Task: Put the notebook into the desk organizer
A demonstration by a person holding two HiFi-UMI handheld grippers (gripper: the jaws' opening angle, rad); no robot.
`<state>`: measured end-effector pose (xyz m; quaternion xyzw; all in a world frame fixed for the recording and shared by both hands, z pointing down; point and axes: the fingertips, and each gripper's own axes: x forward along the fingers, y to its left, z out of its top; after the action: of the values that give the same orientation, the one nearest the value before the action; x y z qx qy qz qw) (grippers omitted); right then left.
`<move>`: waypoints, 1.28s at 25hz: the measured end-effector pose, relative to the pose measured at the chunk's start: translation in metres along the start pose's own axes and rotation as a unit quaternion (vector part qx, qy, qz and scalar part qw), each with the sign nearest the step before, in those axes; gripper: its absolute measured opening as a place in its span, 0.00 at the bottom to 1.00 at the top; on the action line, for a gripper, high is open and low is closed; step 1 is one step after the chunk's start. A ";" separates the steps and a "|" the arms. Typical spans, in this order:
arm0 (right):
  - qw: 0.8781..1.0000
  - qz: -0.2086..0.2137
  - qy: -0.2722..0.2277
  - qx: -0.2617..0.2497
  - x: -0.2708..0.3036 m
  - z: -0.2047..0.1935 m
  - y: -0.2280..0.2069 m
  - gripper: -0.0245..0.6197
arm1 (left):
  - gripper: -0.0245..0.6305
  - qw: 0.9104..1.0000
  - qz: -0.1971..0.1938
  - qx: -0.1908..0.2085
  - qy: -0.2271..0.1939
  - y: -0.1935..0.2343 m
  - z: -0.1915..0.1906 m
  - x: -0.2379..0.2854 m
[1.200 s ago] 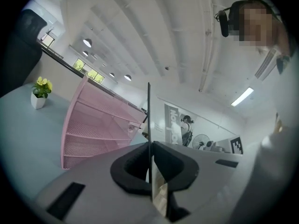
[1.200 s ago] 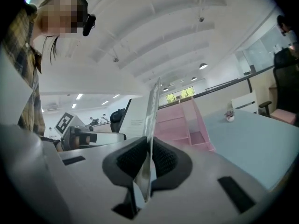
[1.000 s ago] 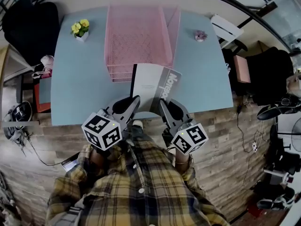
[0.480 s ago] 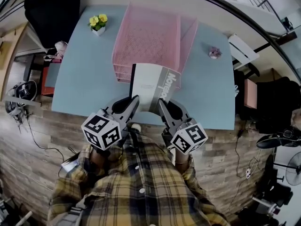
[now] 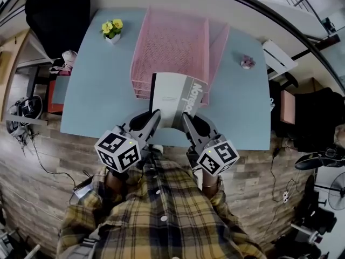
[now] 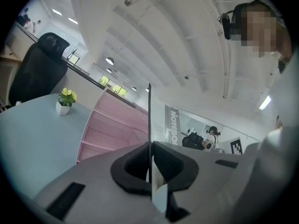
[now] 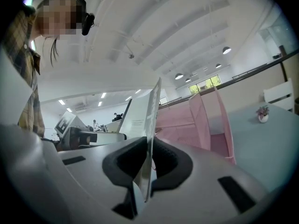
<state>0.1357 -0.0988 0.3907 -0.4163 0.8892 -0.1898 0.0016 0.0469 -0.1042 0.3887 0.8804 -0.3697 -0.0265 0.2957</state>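
Over one blue desk [image 5: 91,90], two grippers [image 5: 156,113] [image 5: 185,115] clamp one notebook [image 5: 173,93].

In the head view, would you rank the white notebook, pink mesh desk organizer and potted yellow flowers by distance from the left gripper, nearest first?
1. White notebook, held by left gripper.
2. Pink mesh desk organizer, just behind.
3. Potted yellow flowers, far left.

Yellow, grey and white plaid shirt [image 5: 172,220] with pale buttons [image 5: 155,190]. The left gripper [image 5: 156,113] and right gripper [image 5: 184,116] are grey with black-lined jaws; behind each, 1 white cube [image 5: 118,151] bears black square markers.
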 end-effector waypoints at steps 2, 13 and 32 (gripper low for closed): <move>1.000 0.000 0.001 0.000 0.004 0.000 -0.001 0.08 | 0.06 1.000 -0.003 -0.005 0.000 0.003 0.002 0.001; 1.000 -0.011 0.008 0.000 0.019 -0.001 -0.010 0.09 | 0.05 0.997 -0.026 -0.068 0.004 0.018 0.006 0.009; 1.000 0.006 0.017 -0.007 0.019 -0.004 -0.017 0.42 | 0.04 0.970 -0.075 -0.231 0.013 0.029 0.005 0.024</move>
<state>0.1356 -0.1216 0.4030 -0.4081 0.8927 -0.1907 -0.0154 0.0440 -0.1386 0.4045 0.8139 -0.2830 -0.1219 0.4926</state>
